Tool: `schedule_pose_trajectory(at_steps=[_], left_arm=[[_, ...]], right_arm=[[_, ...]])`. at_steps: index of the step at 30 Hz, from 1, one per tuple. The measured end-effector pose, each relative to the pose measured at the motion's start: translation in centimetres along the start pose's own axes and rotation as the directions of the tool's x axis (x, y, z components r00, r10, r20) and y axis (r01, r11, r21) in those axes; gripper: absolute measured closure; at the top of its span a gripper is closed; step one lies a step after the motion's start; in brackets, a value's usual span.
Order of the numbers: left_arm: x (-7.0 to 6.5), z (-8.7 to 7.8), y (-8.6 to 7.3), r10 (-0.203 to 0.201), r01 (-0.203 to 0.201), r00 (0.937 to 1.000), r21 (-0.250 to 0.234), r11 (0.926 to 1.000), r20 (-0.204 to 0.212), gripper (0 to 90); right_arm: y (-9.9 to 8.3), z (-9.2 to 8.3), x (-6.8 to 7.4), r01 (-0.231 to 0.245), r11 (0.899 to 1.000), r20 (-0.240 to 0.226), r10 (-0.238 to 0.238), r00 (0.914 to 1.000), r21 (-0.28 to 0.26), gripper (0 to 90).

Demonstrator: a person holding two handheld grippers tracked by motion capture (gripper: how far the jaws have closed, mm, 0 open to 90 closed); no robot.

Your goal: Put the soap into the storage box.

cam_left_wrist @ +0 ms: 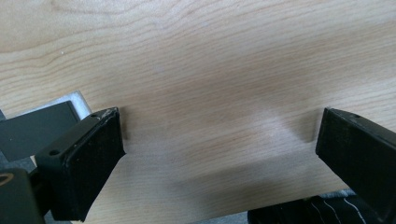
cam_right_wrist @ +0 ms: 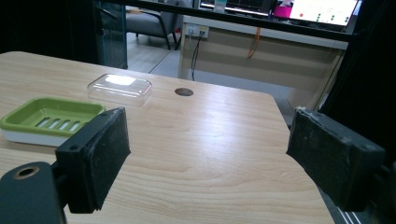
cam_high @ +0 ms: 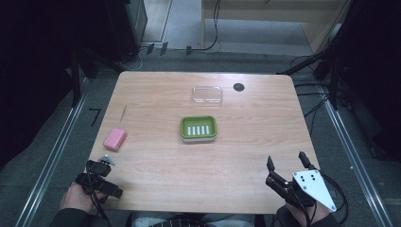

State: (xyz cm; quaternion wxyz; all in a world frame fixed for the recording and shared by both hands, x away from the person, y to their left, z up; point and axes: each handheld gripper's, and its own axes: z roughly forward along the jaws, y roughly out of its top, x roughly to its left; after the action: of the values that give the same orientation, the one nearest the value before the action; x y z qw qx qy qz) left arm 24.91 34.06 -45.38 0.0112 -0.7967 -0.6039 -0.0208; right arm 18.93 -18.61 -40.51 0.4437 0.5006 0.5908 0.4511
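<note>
Lying flat, pink soap [cam_high: 115, 138] long axis tilts away-right; nearby left hand-held gripper [cam_high: 98, 166] wide, empty.

Cut-off jaws, hidden hands and dark margins

In the left gripper view, the right-hand jaw of the left hand-held gripper [cam_left_wrist: 219, 154] runs off the picture's right and bottom edges. In the high view the person's left hand [cam_high: 75, 197] is partly covered by the gripper it holds and clipped at the bottom. The thin pale sliver [cam_high: 124, 112] on the light wooden desk [cam_high: 198, 161] beyond the pink rectangular soap bar [cam_high: 115, 138] is too small to identify.
</note>
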Motion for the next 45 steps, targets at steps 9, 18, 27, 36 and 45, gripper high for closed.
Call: schedule_pose_trajectory(at_steps=[9, 18, 27, 36, 45], left_arm=[[0.0, 0.1, 0.0, 0.009, -0.009, 1.0, 0.004, 1.0, 0.002, 1.3], [-0.2, 0.1, 0.2, 0.018, -0.018, 0.9998, 0.006, 0.9998, -0.01, 1.4], [-0.1, 0.2, 0.3, 0.035, -0.035, 0.9994, 0.001, 0.9994, -0.005, 1.4], [0.2, -0.3, 0.8, 0.044, -0.044, 0.999, -0.021, 0.9988, 0.002, 1.5], [0.4, -0.7, 2.3, 0.06, -0.06, 0.9982, -0.038, 0.9975, 0.004, 1.5]], right_arm=[[0.0, 0.1, 0.0, -0.006, 1.0, -0.001, 0.006, 1.0, -0.002, 12.7], [-0.1, 0.4, -0.2, -0.008, 1.0, -0.008, 0.008, 0.9999, -0.001, 12.7], [0.0, 0.5, 0.0, -0.002, 1.0, -0.011, 0.002, 0.9999, -0.002, 12.7], [0.2, 0.5, 0.4, 0.003, 1.0, -0.015, -0.003, 0.9999, -0.002, 12.7], [0.2, 0.8, 0.4, 0.003, 1.0, -0.025, -0.003, 0.9997, -0.002, 12.7]])
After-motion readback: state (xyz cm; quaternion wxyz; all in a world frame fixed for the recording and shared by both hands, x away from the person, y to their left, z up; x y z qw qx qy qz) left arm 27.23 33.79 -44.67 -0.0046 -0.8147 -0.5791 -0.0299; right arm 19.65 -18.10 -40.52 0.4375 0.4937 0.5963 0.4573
